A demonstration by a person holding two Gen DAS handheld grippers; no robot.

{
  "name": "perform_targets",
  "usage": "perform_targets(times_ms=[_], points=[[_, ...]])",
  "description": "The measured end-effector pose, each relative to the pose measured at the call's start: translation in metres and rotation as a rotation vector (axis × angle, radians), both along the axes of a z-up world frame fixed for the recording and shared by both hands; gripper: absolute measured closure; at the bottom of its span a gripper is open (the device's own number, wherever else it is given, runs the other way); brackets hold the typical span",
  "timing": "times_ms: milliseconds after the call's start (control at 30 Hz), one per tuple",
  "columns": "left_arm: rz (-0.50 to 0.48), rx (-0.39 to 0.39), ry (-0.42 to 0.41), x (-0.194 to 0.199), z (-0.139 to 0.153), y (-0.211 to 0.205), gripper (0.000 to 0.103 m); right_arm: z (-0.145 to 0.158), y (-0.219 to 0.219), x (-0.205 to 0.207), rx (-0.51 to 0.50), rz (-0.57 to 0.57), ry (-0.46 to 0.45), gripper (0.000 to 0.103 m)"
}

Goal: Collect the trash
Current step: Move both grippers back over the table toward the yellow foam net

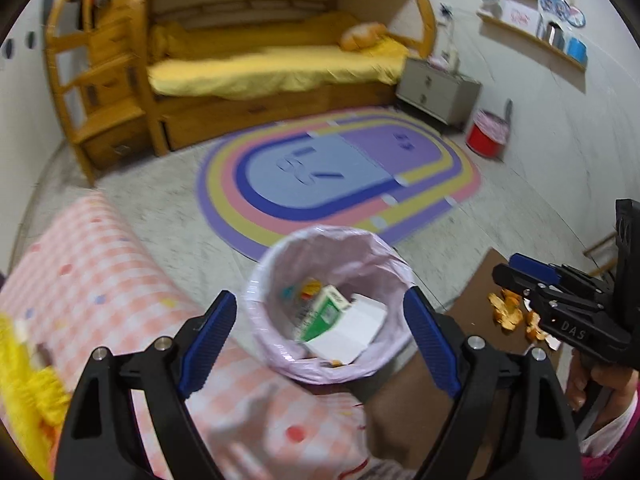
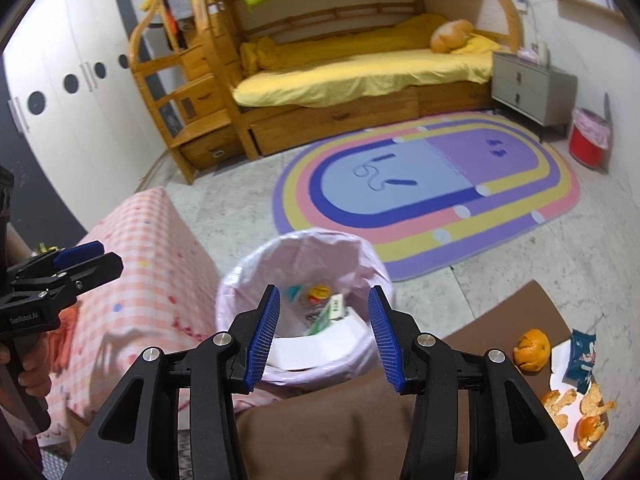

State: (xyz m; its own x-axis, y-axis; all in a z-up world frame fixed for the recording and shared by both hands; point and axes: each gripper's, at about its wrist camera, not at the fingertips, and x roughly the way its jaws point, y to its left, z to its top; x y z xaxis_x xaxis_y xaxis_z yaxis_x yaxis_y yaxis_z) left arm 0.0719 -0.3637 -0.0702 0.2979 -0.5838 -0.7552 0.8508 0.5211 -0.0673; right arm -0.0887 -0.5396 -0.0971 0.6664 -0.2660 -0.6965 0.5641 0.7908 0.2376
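Observation:
A small bin with a pink liner (image 1: 280, 264) (image 2: 256, 276) stands on the floor between a pink checked cloth and a brown table. In it lie a green carton (image 1: 322, 312), white paper (image 1: 352, 334) and colourful wrappers (image 2: 316, 292). My left gripper (image 1: 320, 300) hovers over the bin, open and empty; the right wrist view shows it at the left edge (image 2: 105, 257). My right gripper (image 2: 324, 294) is open above the bin's near rim with nothing between its pads; it also shows side-on (image 1: 506, 266). Orange peels (image 2: 532, 350) (image 1: 506, 314) and a blue snack packet (image 2: 582, 354) lie on the brown table (image 2: 500, 320).
The pink checked cloth (image 2: 152, 248) covers a surface left of the bin. Beyond it lie a striped oval rug (image 2: 432, 184), a wooden bunk bed (image 2: 360, 76) with a yellow sheet, a grey nightstand (image 2: 532, 88) and a red bin (image 2: 586, 144). A hand (image 2: 34, 364) holds the left gripper's handle.

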Motion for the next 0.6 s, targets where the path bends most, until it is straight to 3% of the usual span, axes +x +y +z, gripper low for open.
perform_targets(times_ms=[200, 400, 600], points=[[0.144, -0.048, -0.06, -0.006, 0.025, 0.063, 0.019, 0.027, 0.043, 0.009, -0.029, 0.109, -0.032, 0.056], [0.279, -0.066, -0.082, -0.019, 0.031, 0.132, 0.019, 0.051, 0.101, 0.026, -0.063, 0.256, -0.05, 0.055], [0.385, -0.063, -0.063, -0.027, 0.023, 0.194, 0.019, 0.067, 0.168, 0.048, -0.096, 0.41, -0.053, 0.044]])
